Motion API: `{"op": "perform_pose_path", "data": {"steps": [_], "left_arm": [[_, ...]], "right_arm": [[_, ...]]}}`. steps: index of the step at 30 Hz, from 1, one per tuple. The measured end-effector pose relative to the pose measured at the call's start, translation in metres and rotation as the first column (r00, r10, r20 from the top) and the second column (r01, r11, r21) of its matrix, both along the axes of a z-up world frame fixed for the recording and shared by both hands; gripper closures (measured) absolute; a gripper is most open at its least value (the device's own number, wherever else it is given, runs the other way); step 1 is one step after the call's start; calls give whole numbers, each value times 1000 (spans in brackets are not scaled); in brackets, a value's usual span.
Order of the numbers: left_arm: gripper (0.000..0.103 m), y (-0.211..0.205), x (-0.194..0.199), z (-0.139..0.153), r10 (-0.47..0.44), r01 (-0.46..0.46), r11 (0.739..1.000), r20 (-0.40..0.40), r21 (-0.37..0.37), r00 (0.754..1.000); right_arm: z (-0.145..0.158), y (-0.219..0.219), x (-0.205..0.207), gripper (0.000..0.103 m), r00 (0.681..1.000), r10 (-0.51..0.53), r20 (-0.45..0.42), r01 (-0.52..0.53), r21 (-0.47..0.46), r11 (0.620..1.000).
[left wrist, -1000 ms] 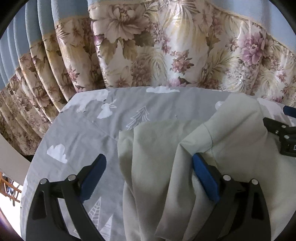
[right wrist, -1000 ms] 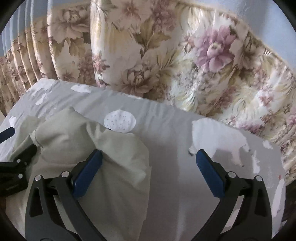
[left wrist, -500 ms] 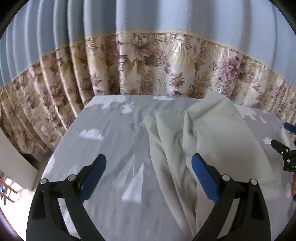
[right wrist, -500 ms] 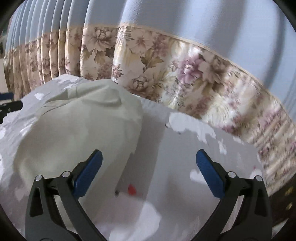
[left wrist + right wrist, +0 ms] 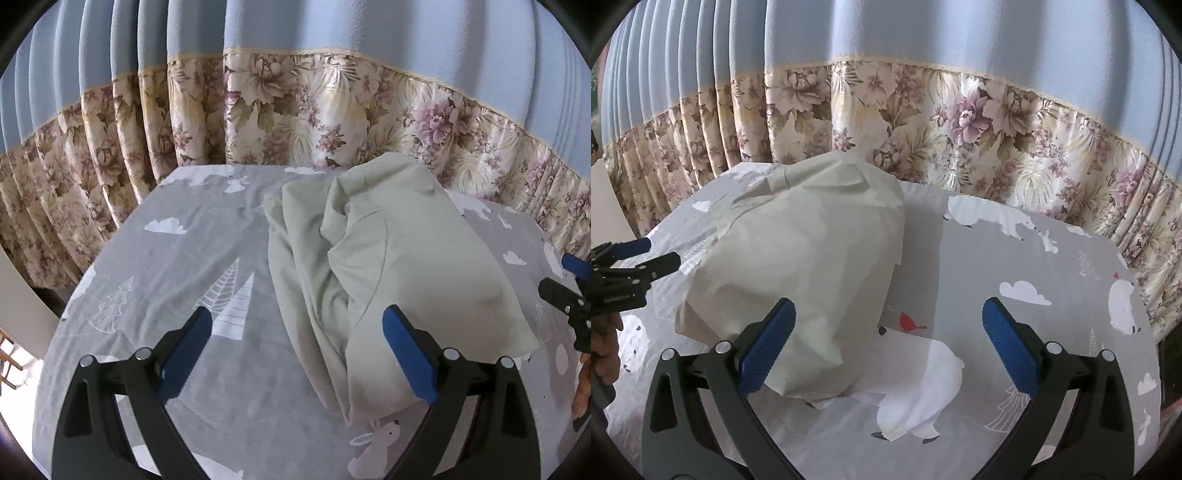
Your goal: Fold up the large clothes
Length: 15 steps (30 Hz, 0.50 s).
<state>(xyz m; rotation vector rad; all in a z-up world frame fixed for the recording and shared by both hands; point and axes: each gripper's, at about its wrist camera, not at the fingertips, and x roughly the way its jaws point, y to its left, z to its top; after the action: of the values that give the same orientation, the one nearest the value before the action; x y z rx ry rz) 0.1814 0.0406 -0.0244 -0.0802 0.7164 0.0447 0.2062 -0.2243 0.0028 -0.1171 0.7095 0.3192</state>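
1. Comparing with one second ago: both tools have drawn back and risen from the pale green garment (image 5: 402,258), which earlier filled the lower frames between the pads; more of the grey printed sheet (image 5: 184,266) is now exposed.
2. Left tool (image 5: 297,345): jaws wide apart, holding nothing. Its right pad overlaps the garment's near edge in view; contact cannot be confirmed.
3. Right tool (image 5: 886,339): jaws wide apart, holding nothing. Its left pad sits in front of the garment's near corner.
4. The garment lies bunched in a mound on the sheet-covered bench, toward the far side, its far end near the floral curtain (image 5: 325,122).
5. Open room: bare sheet lies left of the garment in the left view and right of it in the right view, out to the bench edges. The curtain closes off the far edge.
6. Hidden: the garment's folds conceal its shape; sleeves and collar cannot be made out. Each tool appears only partly at the other view's margin.
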Motion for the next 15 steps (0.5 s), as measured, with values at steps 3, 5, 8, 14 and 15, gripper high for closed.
{"op": "perform_pose_path", "data": {"steps": [3, 5, 8, 14, 15], "left_arm": [[9, 5, 7, 0, -3, 3, 999, -11, -37, 1000], [9, 10, 11, 1, -15, 13, 996, -20, -94, 1000], [9, 13, 15, 6, -10, 8, 994, -12, -107, 1000], [9, 11, 22, 6, -13, 12, 994, -14, -109, 1000], [9, 12, 23, 6, 0, -1, 994, -7, -110, 1000]], "right_arm": [[1, 0, 1, 3, 1000, -1, -7, 1, 9, 1000], [1, -1, 2, 3, 1000, -1, -15, 2, 25, 1000], [-2, -2, 3, 3, 1000, -5, -23, 6, 33, 999], [-8, -6, 8, 3, 999, -16, -40, 18, 43, 999], [-8, -7, 9, 3, 999, -20, -46, 22, 54, 998]]}}
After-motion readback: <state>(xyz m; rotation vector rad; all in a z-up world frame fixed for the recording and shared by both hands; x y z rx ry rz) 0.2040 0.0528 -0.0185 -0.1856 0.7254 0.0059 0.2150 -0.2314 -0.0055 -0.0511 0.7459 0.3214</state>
